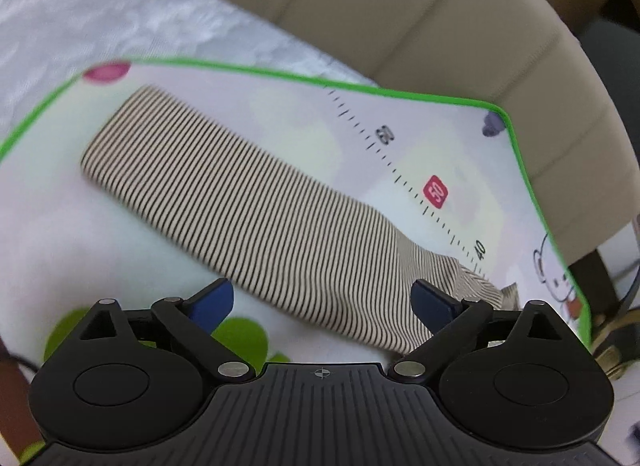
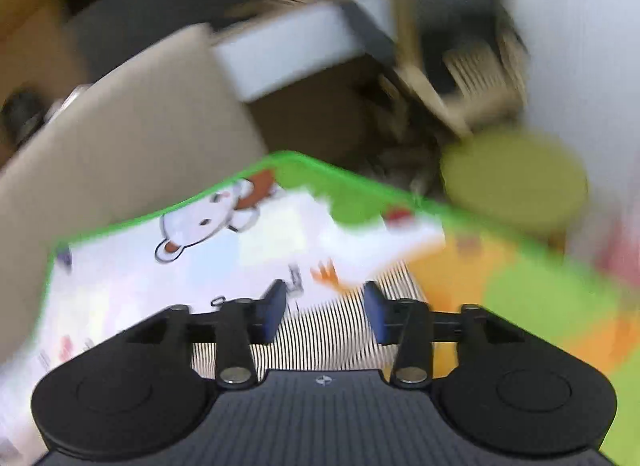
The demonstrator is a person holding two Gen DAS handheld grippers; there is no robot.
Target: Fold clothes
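A beige garment with thin black stripes [image 1: 256,205] lies folded into a long strip on a green-edged cartoon play mat [image 1: 400,145]. My left gripper [image 1: 324,300] is open wide, with its blue fingertips on either side of the strip's near end, just above it. In the blurred right wrist view the striped cloth [image 2: 324,330] lies under and between my right gripper's fingers. My right gripper [image 2: 325,308] is open and holds nothing.
A beige padded sofa back [image 1: 420,17] borders the mat's far side. A white bubbly sheet [image 1: 120,9] lies past the mat's far left. In the right wrist view, a green round stool [image 2: 516,181] and cardboard boxes [image 2: 312,105] stand beyond the mat's corner.
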